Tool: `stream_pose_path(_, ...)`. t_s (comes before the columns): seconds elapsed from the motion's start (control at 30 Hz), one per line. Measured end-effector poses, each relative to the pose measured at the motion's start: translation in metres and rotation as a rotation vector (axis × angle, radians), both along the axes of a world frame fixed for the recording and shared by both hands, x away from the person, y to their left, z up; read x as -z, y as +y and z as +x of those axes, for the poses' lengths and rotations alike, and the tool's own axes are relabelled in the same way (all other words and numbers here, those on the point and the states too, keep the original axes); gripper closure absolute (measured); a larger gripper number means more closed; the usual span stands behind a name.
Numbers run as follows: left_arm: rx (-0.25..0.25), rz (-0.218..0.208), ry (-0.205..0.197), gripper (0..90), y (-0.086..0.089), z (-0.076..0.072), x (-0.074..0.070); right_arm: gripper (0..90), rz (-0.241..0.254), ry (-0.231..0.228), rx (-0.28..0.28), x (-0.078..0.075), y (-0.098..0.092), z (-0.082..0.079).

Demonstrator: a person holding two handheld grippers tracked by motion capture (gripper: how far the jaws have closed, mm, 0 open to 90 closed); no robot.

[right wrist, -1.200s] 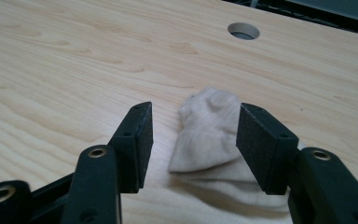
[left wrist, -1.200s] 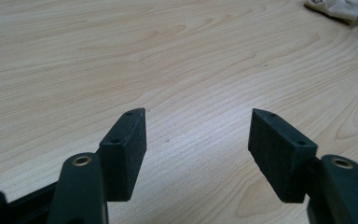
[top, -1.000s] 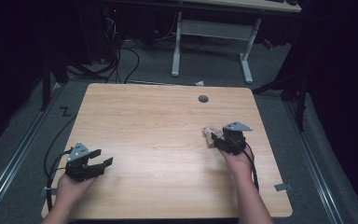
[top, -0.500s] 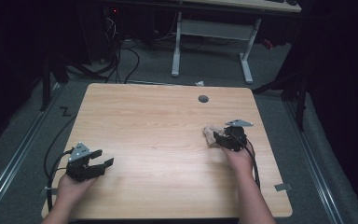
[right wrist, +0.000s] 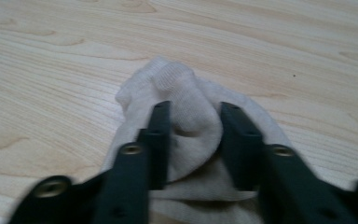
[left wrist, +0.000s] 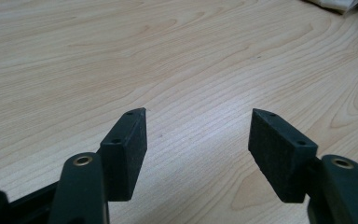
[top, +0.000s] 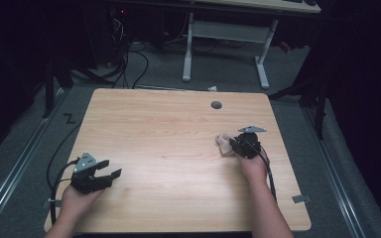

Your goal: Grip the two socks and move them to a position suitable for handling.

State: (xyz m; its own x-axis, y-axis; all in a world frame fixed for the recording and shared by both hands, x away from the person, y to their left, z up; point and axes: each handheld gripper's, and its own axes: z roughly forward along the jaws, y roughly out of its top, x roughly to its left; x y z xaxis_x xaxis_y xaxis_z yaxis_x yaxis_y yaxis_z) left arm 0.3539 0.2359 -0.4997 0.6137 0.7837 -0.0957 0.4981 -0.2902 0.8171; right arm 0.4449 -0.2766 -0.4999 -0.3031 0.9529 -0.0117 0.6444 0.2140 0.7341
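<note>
Right tool is seen clamped on a bunched white cloth, which looks like a sock, with a fold of the fabric pinched between its two black jaws. In the high view, this tool is held at the right side of the bench, and the cloth is seen lying on the wood just to its left. No clear long axis can be told from the crumpled cloth, and its near part is hidden behind the jaws. Left tool is held with jaws well apart over bare wood, at the bench's near left corner. A small dark round hole is seen near the far edge.
</note>
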Motion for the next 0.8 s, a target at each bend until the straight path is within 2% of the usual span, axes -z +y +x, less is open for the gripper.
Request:
stream_pose_path(0.03,0.001,0.0,0.001,37.7,0.0,0.0,0.0,82.0,0.0,0.0,0.0,0.0,0.0,0.0)
stream_pose_path(0.07,0.002,-0.001,0.0,37.7,0.0,0.0,0.0,85.8,-0.001,-0.022,-0.01,-0.005,0.003,-0.003)
stream_pose_path(0.3,0.006,-0.008,0.002,37.9,0.001,-0.001,0.0,86.3,0.016,-0.058,-0.037,-0.019,0.006,-0.015)
stream_pose_path(0.47,0.016,-0.006,0.0,38.1,-0.002,-0.001,0.0,86.5,0.044,-0.115,-0.067,-0.036,0.013,-0.03)
stream_pose_path(0.8,0.016,-0.024,-0.014,38.0,-0.002,-0.002,-0.001,86.7,0.069,-0.161,-0.097,-0.052,0.018,-0.047)
